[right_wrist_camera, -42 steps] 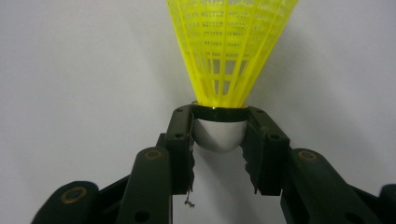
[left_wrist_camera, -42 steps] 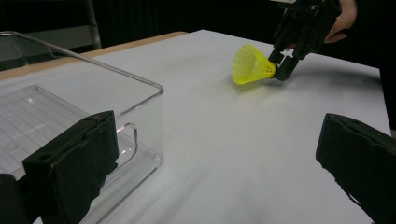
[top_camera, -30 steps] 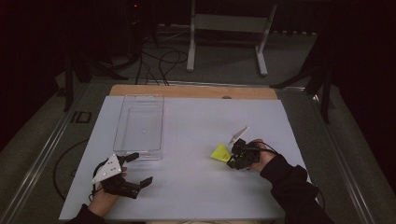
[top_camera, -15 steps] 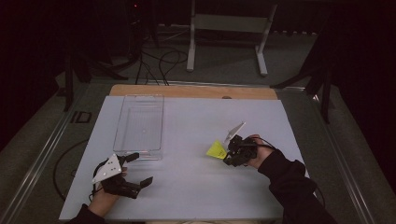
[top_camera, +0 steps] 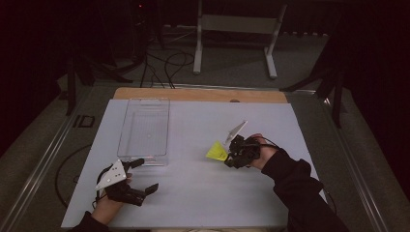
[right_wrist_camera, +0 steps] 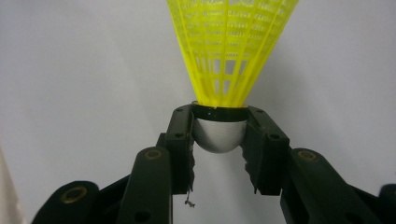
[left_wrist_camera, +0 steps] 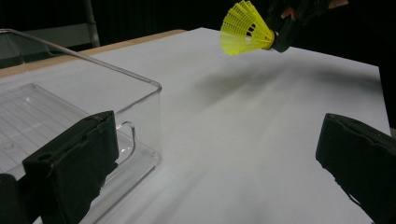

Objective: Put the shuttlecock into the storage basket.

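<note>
At left centre of the high view, a clear plastic bin is sitting empty on the white table, with the left gripper resting wide open below it. Right of centre, the right gripper is clamping the rounded grey cap of a yellow shuttlecock, whose skirt is pointing toward the frame's left; in the right gripper view the skirt's far end is being cut off by the top edge.

High cam overhead, facing fwd – both claw cams close, sharing shuttlecock.
</note>
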The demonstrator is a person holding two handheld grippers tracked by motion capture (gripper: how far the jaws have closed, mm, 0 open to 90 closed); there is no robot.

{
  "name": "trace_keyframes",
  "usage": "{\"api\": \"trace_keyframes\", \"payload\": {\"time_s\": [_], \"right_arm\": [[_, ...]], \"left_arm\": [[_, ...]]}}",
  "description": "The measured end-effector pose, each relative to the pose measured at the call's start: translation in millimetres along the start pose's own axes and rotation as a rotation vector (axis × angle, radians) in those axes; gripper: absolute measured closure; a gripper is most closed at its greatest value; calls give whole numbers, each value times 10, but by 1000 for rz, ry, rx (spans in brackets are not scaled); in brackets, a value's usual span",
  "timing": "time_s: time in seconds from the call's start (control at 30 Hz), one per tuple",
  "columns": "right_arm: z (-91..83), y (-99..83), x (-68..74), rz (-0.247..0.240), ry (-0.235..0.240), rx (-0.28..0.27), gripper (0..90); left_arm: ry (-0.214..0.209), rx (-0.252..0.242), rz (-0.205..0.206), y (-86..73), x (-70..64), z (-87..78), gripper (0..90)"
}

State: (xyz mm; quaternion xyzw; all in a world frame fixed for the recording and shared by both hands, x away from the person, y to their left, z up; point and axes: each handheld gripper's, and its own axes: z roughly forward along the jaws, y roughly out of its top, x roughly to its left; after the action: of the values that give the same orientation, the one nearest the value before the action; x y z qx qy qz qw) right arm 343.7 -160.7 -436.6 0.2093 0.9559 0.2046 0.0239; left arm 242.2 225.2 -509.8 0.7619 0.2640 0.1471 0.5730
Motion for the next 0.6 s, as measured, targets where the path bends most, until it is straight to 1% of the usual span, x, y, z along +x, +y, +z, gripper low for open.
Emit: {"api": "trace_keyframes", "payload": {"time_s": [0.03, 0.23, 0.33, 0.37, 0.43, 0.6], "right_arm": [[-2, 16, 6, 2, 1, 0, 651], [-17, 152, 36, -32, 1, -7, 651], [-27, 231, 56, -42, 6, -17, 651], [-27, 231, 56, -42, 6, -17, 651], [-41, 310, 77, -54, 14, -22, 651], [-55, 432, 108, -74, 14, -28, 651]], "left_arm": [[0, 0, 0, 0, 0, 0, 0], [-1, 0, -1, 0, -2, 0, 1], [0, 0, 0, 0, 0, -1, 0], [0, 0, 0, 0, 0, -1, 0], [-1, 0, 0, 0, 1, 0, 1], [-2, 0, -1, -1, 0, -1, 1]]}}
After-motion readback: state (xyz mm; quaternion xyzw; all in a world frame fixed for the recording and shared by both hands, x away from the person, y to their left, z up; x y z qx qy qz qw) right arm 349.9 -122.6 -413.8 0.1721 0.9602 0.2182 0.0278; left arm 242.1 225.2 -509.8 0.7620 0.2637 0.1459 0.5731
